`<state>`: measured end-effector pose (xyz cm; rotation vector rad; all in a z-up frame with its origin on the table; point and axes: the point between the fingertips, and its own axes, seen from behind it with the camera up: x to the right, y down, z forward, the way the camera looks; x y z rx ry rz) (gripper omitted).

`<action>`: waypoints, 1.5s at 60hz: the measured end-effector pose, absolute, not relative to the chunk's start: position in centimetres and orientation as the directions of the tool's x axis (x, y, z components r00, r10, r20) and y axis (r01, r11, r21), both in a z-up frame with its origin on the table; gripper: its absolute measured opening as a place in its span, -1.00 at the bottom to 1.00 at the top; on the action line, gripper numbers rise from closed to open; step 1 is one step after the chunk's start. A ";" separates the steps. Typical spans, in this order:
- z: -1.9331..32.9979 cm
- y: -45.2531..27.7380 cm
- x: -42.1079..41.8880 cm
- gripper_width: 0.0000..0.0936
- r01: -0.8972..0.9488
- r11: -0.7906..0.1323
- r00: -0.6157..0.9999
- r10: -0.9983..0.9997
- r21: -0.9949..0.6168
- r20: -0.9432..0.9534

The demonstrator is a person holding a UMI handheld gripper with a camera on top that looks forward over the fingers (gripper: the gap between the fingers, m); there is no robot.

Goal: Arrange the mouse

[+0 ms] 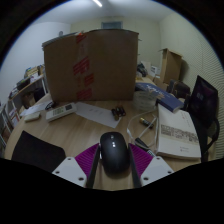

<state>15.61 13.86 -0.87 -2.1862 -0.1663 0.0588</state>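
Observation:
A black computer mouse [115, 153] sits between my two fingers, its sides against the magenta pads [87, 157]. My gripper [115, 150] is shut on the mouse and holds it over the near part of the wooden desk [75, 130]. The mouse's rear end is hidden below my fingers. A black mouse mat [38, 150] lies on the desk to the left of my fingers.
A big cardboard box [90, 62] stands at the back of the desk. A white keyboard [60, 110] and a sheet of paper [95, 113] lie before it. A white book [178, 132] lies to the right, with a dark laptop [203, 98] beyond it.

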 end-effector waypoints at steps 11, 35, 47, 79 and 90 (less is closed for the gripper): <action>-1.0 13.6 15.6 -0.12 0.063 -0.627 0.996 0.090 -0.777 0.009; 13.2 8.2 3.8 -0.25 0.017 -0.462 0.983 0.171 -0.886 -0.071; 4.8 3.2 -4.9 -0.25 0.055 -0.566 0.991 0.129 -0.823 -0.022; 3.7 -3.2 -8.0 0.80 0.021 -0.703 0.998 0.059 -0.711 -0.029; 8.7 -10.5 -7.9 0.82 0.015 -0.707 0.994 0.088 -0.707 -0.067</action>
